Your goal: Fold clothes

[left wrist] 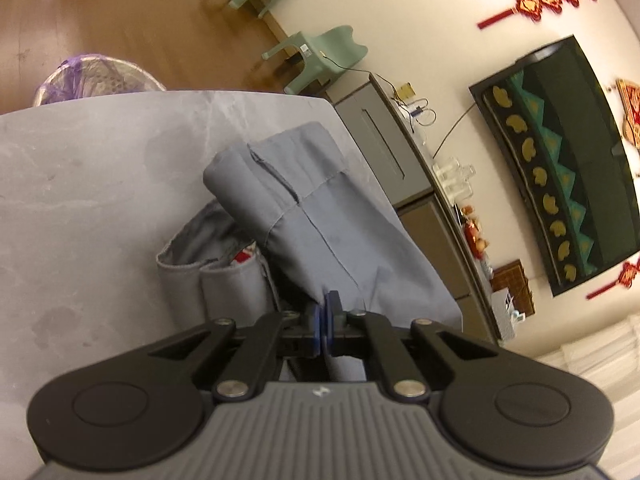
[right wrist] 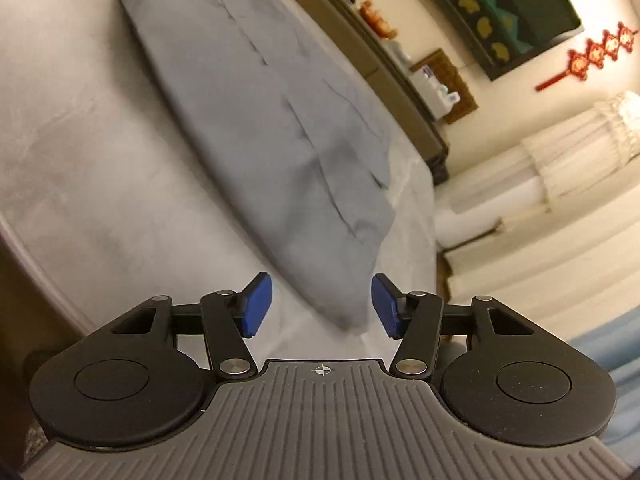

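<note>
Over the table's (left wrist: pixel 100 168) far corner, we're mid-fold.
Left gripper (left wrist: pixel 325 322) pinches the grey trousers (left wrist: pixel 320 216); right gripper (right wrist: pixel 322 306) gapes at their near end, needing to clamp.

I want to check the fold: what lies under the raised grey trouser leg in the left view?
Under the raised grey trouser leg, pinched by the left tongs, lie two grey hems and a red-and-white scrap on the grey table. What lies deeper is hidden.
</note>
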### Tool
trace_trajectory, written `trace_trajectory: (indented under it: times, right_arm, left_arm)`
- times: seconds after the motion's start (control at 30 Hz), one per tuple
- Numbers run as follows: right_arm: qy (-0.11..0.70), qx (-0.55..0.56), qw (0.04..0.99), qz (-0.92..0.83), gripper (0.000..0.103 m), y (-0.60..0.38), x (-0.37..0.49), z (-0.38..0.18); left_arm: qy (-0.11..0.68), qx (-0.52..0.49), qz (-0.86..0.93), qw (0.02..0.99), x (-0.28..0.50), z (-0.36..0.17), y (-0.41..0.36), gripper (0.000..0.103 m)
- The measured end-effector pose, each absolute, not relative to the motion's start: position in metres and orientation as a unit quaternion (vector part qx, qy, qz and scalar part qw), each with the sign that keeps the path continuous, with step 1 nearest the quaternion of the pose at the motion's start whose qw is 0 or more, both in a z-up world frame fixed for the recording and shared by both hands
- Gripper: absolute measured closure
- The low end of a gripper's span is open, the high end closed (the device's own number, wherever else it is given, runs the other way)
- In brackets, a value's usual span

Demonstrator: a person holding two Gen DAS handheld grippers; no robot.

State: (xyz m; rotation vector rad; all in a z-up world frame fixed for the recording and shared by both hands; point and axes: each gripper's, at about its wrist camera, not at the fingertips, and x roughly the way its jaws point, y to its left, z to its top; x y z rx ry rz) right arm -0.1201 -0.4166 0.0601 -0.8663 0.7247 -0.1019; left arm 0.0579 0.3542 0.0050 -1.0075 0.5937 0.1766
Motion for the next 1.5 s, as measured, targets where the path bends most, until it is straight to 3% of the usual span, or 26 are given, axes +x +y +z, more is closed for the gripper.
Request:
trace_trajectory:
  times: [0.03, 0.1, 0.23, 0.33, 0.67, 0.77, 0.8, 0.83, 0.87, 0.9, 0.97, 1.1, 1.33, 1.4, 1.5]
  right_arm:
    - [0.34, -0.38, 0.858, -0.061, 0.03, -0.418, -0.121, 0.07]
    - [0.355, -0.217, 0.908, -0.052, 0.013, -0.437, -0.114, 0.096]
    - [0.388, 0.196, 0.9, -0.031, 0.012, -0.498, -0.088, 0.097]
    - [0.392, 0.38, 0.835, -0.06, 0.016, -0.516, -0.096, 0.06]
    - [0.33, 0.439, 0.829, -0.105, 0.012, -0.538, -0.073, 0.026]
    - [0.328, 0.422, 0.839, -0.101, 0.013, -0.532, -0.053, 0.02]
    - [0.326, 0.417, 0.842, -0.103, 0.019, -0.532, -0.043, 0.018]
    - [0.326, 0.415, 0.843, -0.107, 0.027, -0.534, -0.031, 0.014]
    - [0.331, 0.415, 0.84, -0.109, 0.054, -0.536, -0.02, 0.01]
    - [0.338, 0.417, 0.837, -0.111, 0.081, -0.538, -0.009, 0.006]
    - [0.349, 0.409, 0.836, -0.112, 0.098, -0.545, 0.013, 0.003]
    - [0.293, 0.391, 0.865, -0.113, 0.103, -0.559, 0.052, 0.035]
    - [0.131, 0.354, 0.925, -0.049, 0.103, -0.561, 0.031, 0.161]
    - [0.121, 0.339, 0.932, -0.043, 0.103, -0.559, 0.008, 0.17]
    - [0.176, 0.337, 0.922, -0.073, 0.103, -0.567, -0.026, 0.135]
  left_arm:
    - [0.281, -0.474, 0.08, 0.831, 0.059, 0.005, 0.352, 0.1]
    - [0.286, -0.471, 0.073, 0.832, 0.062, 0.005, 0.347, 0.099]
    - [0.297, -0.462, 0.057, 0.834, 0.068, 0.002, 0.335, 0.089]
    - [0.295, -0.465, 0.043, 0.834, 0.065, 0.0, 0.327, 0.078]
    - [0.276, -0.463, 0.033, 0.842, 0.068, 0.001, 0.315, 0.051]
    - [0.294, -0.445, 0.039, 0.845, 0.082, -0.002, 0.301, 0.05]
    - [0.299, -0.437, 0.047, 0.847, 0.087, -0.003, 0.298, 0.051]
    - [0.302, -0.428, 0.054, 0.85, 0.093, -0.005, 0.296, 0.065]
    - [0.305, -0.417, 0.057, 0.855, 0.101, -0.005, 0.295, 0.094]
    - [0.309, -0.403, 0.052, 0.86, 0.11, -0.004, 0.294, 0.101]
    - [0.292, -0.395, 0.037, 0.87, 0.128, 0.002, 0.298, 0.101]
    - [0.185, -0.445, -0.019, 0.876, 0.155, 0.048, 0.313, 0.101]
    - [0.092, -0.381, -0.111, 0.913, 0.127, 0.157, 0.302, 0.101]
    - [0.103, -0.379, -0.117, 0.912, 0.093, 0.141, 0.302, 0.101]
    - [0.211, -0.4, -0.071, 0.889, 0.046, 0.074, 0.301, 0.101]
